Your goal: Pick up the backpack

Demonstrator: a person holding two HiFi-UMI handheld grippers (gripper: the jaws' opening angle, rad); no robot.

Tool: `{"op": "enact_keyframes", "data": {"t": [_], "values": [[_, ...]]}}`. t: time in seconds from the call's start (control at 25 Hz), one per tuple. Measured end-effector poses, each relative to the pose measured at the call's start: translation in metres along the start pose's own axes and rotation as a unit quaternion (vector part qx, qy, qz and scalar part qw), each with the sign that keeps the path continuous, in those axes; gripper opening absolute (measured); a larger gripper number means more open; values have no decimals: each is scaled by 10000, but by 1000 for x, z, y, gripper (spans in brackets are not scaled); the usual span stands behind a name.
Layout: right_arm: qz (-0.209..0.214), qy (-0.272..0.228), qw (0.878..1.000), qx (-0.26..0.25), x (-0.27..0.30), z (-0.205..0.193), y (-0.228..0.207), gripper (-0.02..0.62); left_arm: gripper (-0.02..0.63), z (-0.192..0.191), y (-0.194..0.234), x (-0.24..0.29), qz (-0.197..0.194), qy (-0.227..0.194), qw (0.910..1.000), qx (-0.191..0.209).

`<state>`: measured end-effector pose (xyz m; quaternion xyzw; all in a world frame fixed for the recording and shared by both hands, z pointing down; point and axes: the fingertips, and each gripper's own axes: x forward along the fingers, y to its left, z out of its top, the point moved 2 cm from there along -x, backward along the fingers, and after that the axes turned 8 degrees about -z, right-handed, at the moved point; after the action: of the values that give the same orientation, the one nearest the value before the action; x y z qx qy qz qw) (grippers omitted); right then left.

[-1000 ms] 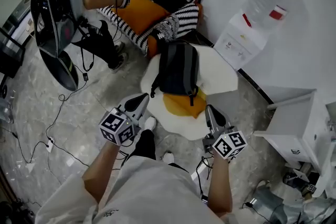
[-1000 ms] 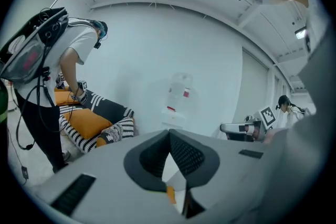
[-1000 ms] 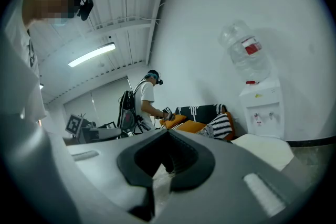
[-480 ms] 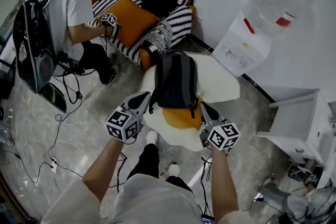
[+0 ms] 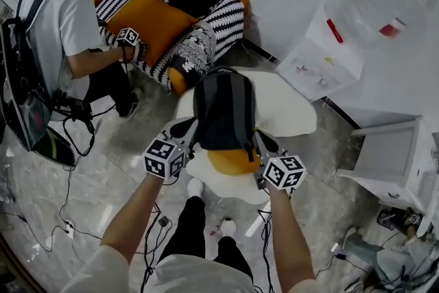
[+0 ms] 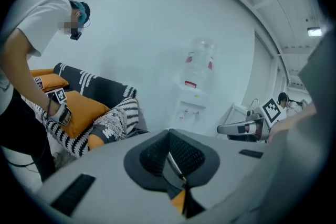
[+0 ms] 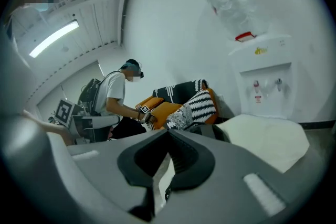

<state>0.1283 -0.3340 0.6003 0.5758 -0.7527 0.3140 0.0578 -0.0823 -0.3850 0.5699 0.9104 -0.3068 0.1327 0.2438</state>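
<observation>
Currently the pick-up has not begun. The backpack [image 5: 225, 110] lies flat on an egg-shaped rug [image 5: 291, 106], its near end over the orange yolk patch and its far end pointing at the striped sofa [image 5: 171, 10].

- Left gripper [image 5: 185, 127]: jaws pressed together, nothing between them. It sits just beside the backpack's left edge; contact cannot be confirmed.
- Right gripper [image 5: 263, 142]: jaws likewise closed and empty, just beside the near right corner, close to a dangling strap [image 5: 250, 141].

Judged remaining: part at least one pair of jaws, close on a strap or on the fabric edge, then lift. With both pairs closed, no grab is possible as they stand.

Edges and room:
- Far side: the sofa arm is near the backpack's top end, so there is little room to push forward.
- Far right: a water dispenser [image 5: 329, 51] against the wall, apart from the rug's edge.
- Right: a white cabinet [image 5: 391, 154], well apart.
- Left: a second person [image 5: 65, 31] bending toward the sofa, well apart from the backpack, with cables [image 5: 68, 182] trailing over the floor on that side.
- Near side: the wearer's own feet stand at the rug's near edge.
- Straight up and back toward the wearer looks like the freest path for a lift.
</observation>
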Motion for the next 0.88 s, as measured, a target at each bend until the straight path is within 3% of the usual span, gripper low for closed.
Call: {"op": "enact_keyframes", "data": {"t": [0.4,0.88], "values": [[-550,178,9982,148,79,-42,-50,2,0,-46,67,66,262,143,9990,-336],[-604,606,9934,-769,152,-68,-73,2,25,-81,107,124,-60,516,9985,-153]]}}
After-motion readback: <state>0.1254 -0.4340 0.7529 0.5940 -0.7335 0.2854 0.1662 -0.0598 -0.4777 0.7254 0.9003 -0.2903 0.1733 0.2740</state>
